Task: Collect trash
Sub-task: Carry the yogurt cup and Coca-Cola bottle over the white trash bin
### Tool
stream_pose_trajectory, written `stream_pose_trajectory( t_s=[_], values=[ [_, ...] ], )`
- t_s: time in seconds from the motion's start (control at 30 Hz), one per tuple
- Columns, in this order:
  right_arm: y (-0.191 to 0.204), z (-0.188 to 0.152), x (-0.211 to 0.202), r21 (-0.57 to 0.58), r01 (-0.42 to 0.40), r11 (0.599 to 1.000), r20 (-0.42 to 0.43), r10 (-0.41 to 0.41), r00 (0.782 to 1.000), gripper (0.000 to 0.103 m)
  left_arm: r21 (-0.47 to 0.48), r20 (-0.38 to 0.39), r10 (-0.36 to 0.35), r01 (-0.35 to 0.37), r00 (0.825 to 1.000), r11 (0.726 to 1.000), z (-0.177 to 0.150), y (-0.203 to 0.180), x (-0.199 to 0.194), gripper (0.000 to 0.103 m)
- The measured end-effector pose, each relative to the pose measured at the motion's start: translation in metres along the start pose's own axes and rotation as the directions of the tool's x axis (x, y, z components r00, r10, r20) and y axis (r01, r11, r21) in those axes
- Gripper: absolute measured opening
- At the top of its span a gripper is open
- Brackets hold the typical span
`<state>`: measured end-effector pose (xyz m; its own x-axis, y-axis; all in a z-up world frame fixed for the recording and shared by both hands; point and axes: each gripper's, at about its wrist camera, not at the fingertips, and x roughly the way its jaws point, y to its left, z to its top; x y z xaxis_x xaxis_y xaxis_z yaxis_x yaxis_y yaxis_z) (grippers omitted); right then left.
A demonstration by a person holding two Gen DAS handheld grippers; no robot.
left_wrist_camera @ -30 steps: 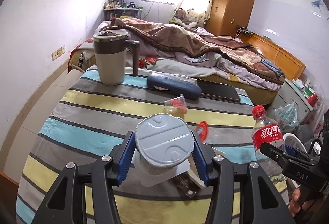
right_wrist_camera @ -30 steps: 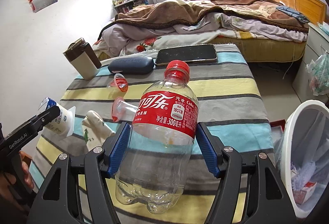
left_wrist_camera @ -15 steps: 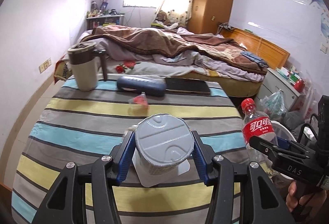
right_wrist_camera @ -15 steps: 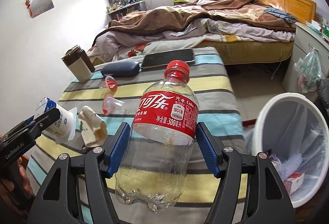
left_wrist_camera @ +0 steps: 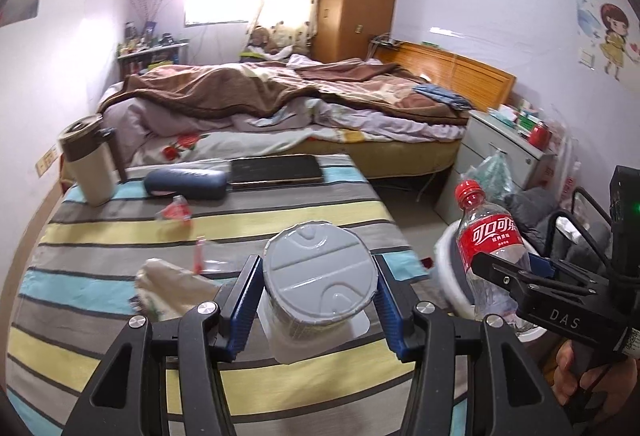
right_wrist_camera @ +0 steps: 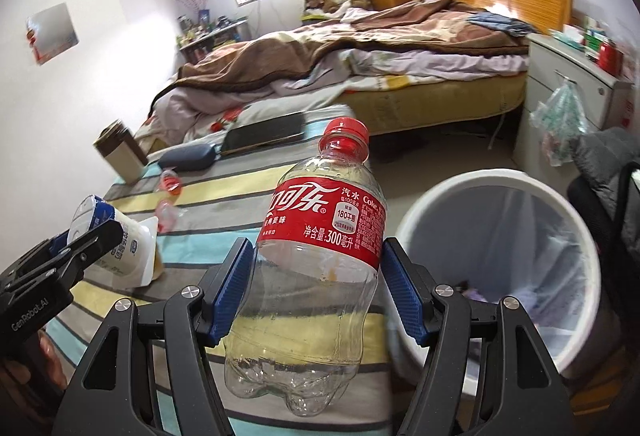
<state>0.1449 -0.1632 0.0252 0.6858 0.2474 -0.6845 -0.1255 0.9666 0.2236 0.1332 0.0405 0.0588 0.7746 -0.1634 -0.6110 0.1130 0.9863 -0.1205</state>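
Observation:
My left gripper (left_wrist_camera: pixel 316 300) is shut on a white yogurt cup (left_wrist_camera: pixel 320 276) with a grey foil lid, held above the striped table (left_wrist_camera: pixel 100 236). The cup also shows in the right wrist view (right_wrist_camera: pixel 116 244). My right gripper (right_wrist_camera: pixel 316 292) is shut on an empty Coke bottle (right_wrist_camera: pixel 320 256) with a red cap, held at the table's right edge beside the white lined trash bin (right_wrist_camera: pixel 500 204). The bottle also shows in the left wrist view (left_wrist_camera: pixel 490 236). A crumpled wrapper (left_wrist_camera: pixel 172 284) and small red-and-clear plastic scraps (left_wrist_camera: pixel 174 212) lie on the table.
A lidded mug (left_wrist_camera: pixel 86 160), a dark blue case (left_wrist_camera: pixel 186 184) and a black tablet (left_wrist_camera: pixel 276 168) sit at the table's far end. A bed (left_wrist_camera: pixel 300 104) lies beyond. A white nightstand (right_wrist_camera: pixel 568 76) and a hanging plastic bag (right_wrist_camera: pixel 560 120) stand right of the bin.
Both grippers have swung to the right with their loads. The trash bin has come closer in the right wrist view, and the bottle now tilts near its rim.

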Motion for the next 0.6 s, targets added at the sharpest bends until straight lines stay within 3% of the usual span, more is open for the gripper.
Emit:
stream_pose_trajectory(
  t_s=[0.37,0.6],
  values=[
    [-0.044,-0.004,-0.016,0.047,0.083,0.995,0.014,-0.084,0.996,0.067,0.087,-0.022,-0.112,0.113,0.993,0.990,0.005,-0.078,0.022,0.053],
    [-0.076,-0.006,-0.021,0.076,0.153,0.985,0.009,-0.155,0.988,0.067,0.129,-0.065,-0.194,0.201,0.979,0.971,0.005,-0.125,0.043,0.053]
  ],
)
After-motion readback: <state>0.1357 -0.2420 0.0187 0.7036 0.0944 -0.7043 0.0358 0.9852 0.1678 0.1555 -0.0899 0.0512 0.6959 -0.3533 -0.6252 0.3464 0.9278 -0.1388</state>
